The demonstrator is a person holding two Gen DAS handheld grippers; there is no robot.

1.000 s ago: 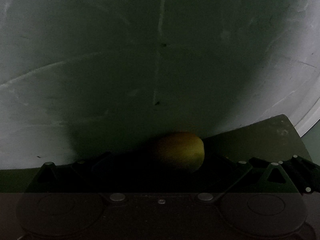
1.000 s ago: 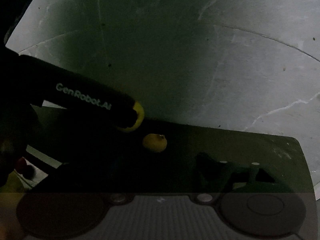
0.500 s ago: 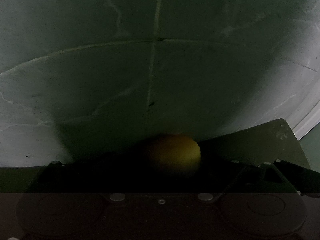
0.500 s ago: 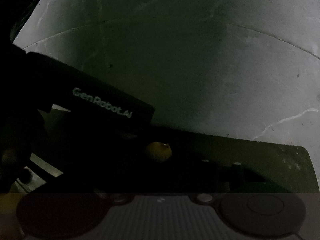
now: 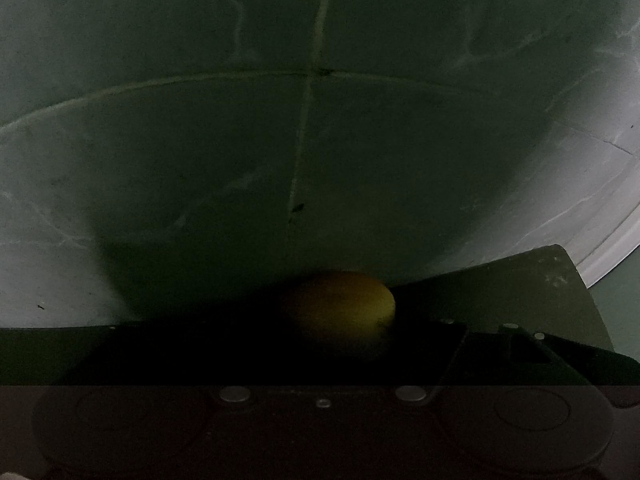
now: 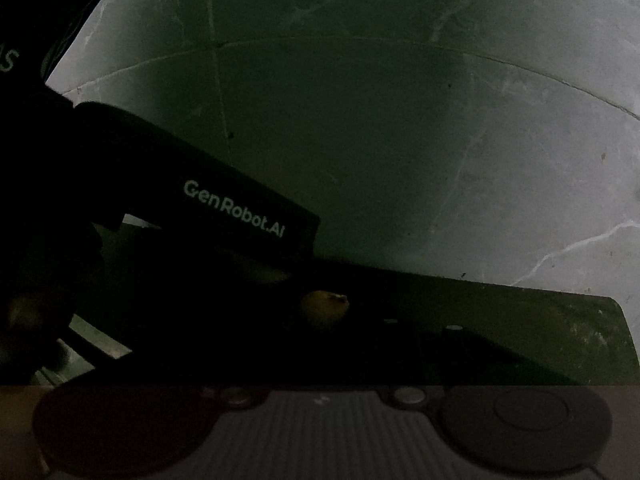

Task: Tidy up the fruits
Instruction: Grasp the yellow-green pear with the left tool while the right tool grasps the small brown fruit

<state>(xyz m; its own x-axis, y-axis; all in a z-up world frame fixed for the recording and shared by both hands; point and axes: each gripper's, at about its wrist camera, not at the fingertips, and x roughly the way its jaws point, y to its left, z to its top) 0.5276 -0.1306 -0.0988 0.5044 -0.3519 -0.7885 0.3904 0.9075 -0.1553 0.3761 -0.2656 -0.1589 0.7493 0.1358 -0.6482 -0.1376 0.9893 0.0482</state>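
Note:
Everything is very dim. In the left wrist view a round yellow fruit (image 5: pixel 344 308) rests on a dark green board (image 5: pixel 540 280), centred just ahead of my left gripper (image 5: pixel 316 336). The gripper's fingers sit far apart at the sides, clear of the fruit, so it is open. In the right wrist view a smaller yellow fruit with a stem end (image 6: pixel 324 308) lies on the same board (image 6: pixel 560 328), ahead of my right gripper (image 6: pixel 320 332). One finger shows faintly off to the right, apart from the fruit. The left gripper's black body (image 6: pixel 224 200) reaches in from the left.
The board lies on pale marble-like tiles (image 5: pixel 200 140) with thin seams. A white curved edge (image 5: pixel 616 248) shows at the far right of the left wrist view. Light slats or an edge (image 6: pixel 92 340) show at the lower left of the right wrist view.
Both cameras have tilted, so the tile seams sit lower in view and the fingers sink into shadow. In the right view the left gripper's body slid right, covering the larger fruit.

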